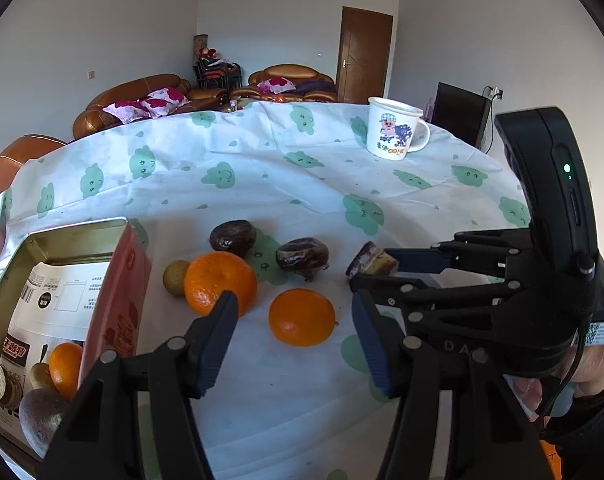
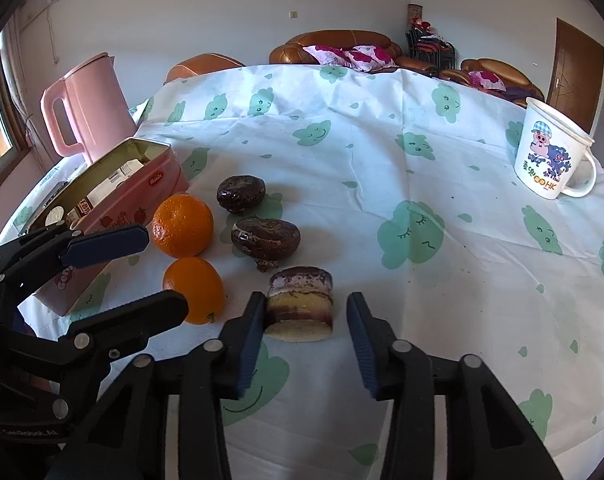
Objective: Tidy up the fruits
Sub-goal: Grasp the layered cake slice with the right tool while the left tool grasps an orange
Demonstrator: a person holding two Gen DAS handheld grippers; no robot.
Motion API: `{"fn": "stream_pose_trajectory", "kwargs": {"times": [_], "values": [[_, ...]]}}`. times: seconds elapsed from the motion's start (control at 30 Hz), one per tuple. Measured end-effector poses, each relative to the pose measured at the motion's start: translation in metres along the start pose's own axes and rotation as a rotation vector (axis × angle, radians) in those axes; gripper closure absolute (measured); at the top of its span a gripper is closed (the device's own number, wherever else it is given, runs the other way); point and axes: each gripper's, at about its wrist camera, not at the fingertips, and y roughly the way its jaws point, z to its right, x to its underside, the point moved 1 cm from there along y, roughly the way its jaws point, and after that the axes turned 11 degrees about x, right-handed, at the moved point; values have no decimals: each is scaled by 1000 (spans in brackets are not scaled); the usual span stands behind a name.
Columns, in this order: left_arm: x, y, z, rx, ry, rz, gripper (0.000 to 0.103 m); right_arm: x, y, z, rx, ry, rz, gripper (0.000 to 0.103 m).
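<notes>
**Currently: both claws set around loose fruit, neither clenched**

Left wrist view. The left gripper (image 1: 294,302) stands released, its pads on either side of the near orange (image 1: 302,317) with cloth showing on both sides, so nothing is grasped. That straddle suggests this orange is the next pick. Behind it lie the far orange (image 1: 220,283), a small tan fruit (image 1: 176,278) touching it, and two dark brown fruits (image 1: 233,237) (image 1: 302,254), all loose on the tablecloth (image 1: 262,168). The pink tin (image 1: 78,229) stands open just to the left and already contains an orange and other fruit; I judge it to be the collecting box. The right gripper (image 1: 374,272) reaches in from the right around the cut purple-skinned piece (image 1: 372,263).

Right wrist view. The cut piece (image 2: 300,304) rests on the cloth between the right gripper's pads. One pad touches its side and the other stands just clear, so the claw is not yet clamped. The left gripper (image 2: 158,276) brackets the near orange (image 2: 194,290) beside the tin (image 2: 150,144). A mug (image 2: 550,152) and pink kettle (image 2: 90,108) stand well apart, away from the work.
</notes>
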Motion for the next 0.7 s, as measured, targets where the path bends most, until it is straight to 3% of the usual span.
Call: {"fn": "stream_pose_trajectory", "kwargs": {"times": [0.17,0.27,0.37,0.53,0.7], "values": [[0,9,0,18,0,-47,43,0,-4,13,35,67,20,67],[-1,19,2,17,12,-88,58,0,-4,12,40,62,23,67],[-3,27,1,19,8,-116,61,0,-4,11,35,56,20,67],[-5,28,0,21,8,-104,61,0,-6,15,14,75,32,67],[-5,15,-1,10,9,-35,61,1,-15,14,13,75,77,67]]}}
